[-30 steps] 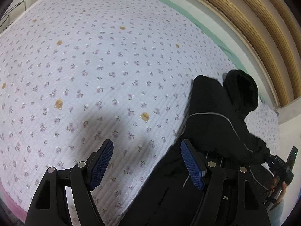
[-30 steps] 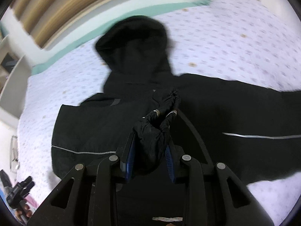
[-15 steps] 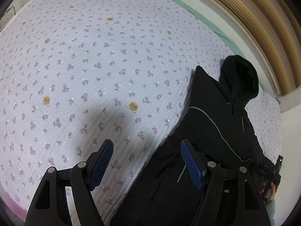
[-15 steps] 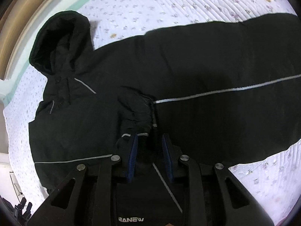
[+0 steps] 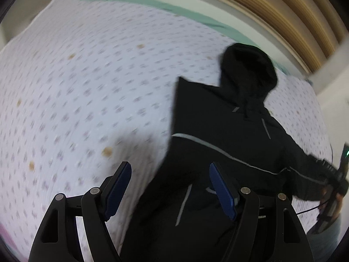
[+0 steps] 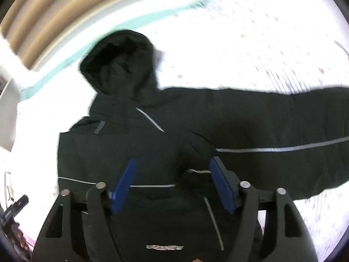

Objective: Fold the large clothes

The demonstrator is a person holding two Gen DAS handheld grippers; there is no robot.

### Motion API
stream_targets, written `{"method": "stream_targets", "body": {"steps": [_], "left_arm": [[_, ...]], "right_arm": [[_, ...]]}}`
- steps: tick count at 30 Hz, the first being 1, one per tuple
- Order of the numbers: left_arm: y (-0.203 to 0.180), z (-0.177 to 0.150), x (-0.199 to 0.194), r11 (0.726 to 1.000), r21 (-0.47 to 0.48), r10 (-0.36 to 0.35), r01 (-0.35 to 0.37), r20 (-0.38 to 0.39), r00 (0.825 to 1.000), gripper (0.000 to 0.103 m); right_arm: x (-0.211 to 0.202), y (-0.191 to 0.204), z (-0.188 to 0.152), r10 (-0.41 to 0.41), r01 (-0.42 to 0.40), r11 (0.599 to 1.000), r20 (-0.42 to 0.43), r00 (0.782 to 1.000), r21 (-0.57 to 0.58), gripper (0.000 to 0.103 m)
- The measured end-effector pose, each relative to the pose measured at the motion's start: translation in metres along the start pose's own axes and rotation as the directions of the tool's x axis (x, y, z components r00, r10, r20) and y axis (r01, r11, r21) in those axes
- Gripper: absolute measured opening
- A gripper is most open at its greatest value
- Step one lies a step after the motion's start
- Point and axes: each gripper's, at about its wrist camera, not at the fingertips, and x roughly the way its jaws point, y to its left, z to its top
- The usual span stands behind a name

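Bedroom setting: bed (image 5: 87,87) covered by a white quilted spread with small purple flower print and a few tan motifs; mint-green sheet edge (image 5: 152,2) along the far side; ribbed wooden headboard (image 5: 294,11) beyond it.

Item 1: black hooded jacket (image 6: 218,118), lying flat on the bed, front up, hood (image 6: 122,61) toward the headboard, thin grey reflective stripes across chest and arms. One sleeve (image 6: 283,139) extends to the right in my right wrist view; the other is folded in over the chest.

Item 2: my left gripper (image 5: 170,185), blue pads spread wide, holding nothing, poised over the jacket's left edge where it meets the spread.

Item 3: my right gripper (image 6: 172,181), blue pads likewise wide apart, nothing between them, above the jacket's chest.
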Motion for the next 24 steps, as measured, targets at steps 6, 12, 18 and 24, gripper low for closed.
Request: {"method": "stream_targets", "body": {"steps": [6, 12, 18, 24], "left_arm": [[-0.065, 0.018, 0.028, 0.985, 0.166, -0.038, 0.039, -0.01, 0.999, 0.075], [-0.104, 0.019, 0.089, 0.968, 0.244, -0.032, 0.052, -0.087, 0.996, 0.075], [-0.117, 0.004, 0.146, 0.955, 0.293, 0.016, 0.042, -0.193, 0.981, 0.075], [-0.113, -0.007, 0.18, 0.944, 0.329, 0.052, 0.031, -0.239, 0.97, 0.075]], "right_arm": [[0.013, 0.055, -0.006, 0.083, -0.084, 0.993, -0.015, 0.996, -0.079, 0.088], [0.072, 0.091, -0.027, 0.1, -0.118, 0.986, -0.145, 0.984, -0.12, 0.088], [0.12, 0.091, -0.049, 0.102, -0.133, 0.985, -0.258, 0.961, -0.107, 0.088], [0.159, 0.071, -0.065, 0.079, -0.095, 0.995, -0.345, 0.935, -0.029, 0.088]]}}
